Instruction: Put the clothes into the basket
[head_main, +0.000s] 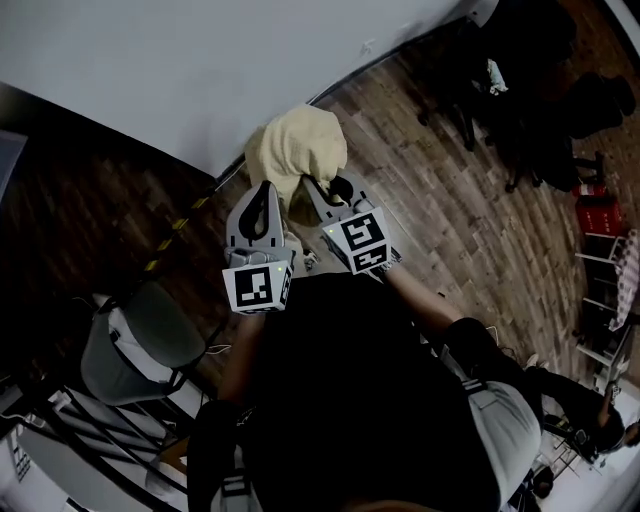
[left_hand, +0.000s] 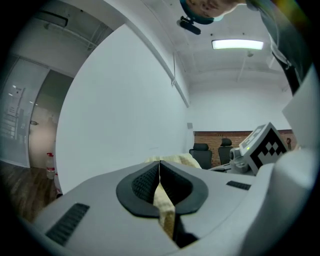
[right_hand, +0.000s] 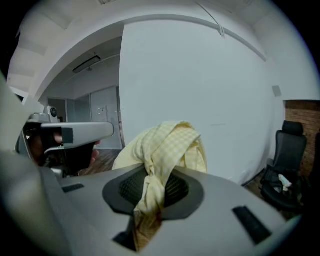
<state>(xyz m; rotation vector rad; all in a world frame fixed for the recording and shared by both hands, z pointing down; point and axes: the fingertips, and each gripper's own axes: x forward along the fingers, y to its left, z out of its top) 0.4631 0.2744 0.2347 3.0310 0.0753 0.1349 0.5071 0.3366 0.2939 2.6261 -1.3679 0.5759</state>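
Soft woven yellow cloth (head_main: 297, 145), wood-plank floor (head_main: 450, 200), matt white wall (head_main: 200, 60).

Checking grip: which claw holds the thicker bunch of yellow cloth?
The right claw: a bunched wad of cloth; the left claw pinches only a thin edge.

A white wall (head_main: 200, 60) meets a wood-plank floor (head_main: 450, 200), with yellow-and-black striped tape (head_main: 175, 225) on the floor near the wall's foot. Black office chairs (head_main: 520, 100) stand by the wall. A red crate (head_main: 598, 212) sits at the floor's right edge, and a grey chair (head_main: 130, 345) stands well apart at the left. A ceiling light (left_hand: 237, 44) glows.
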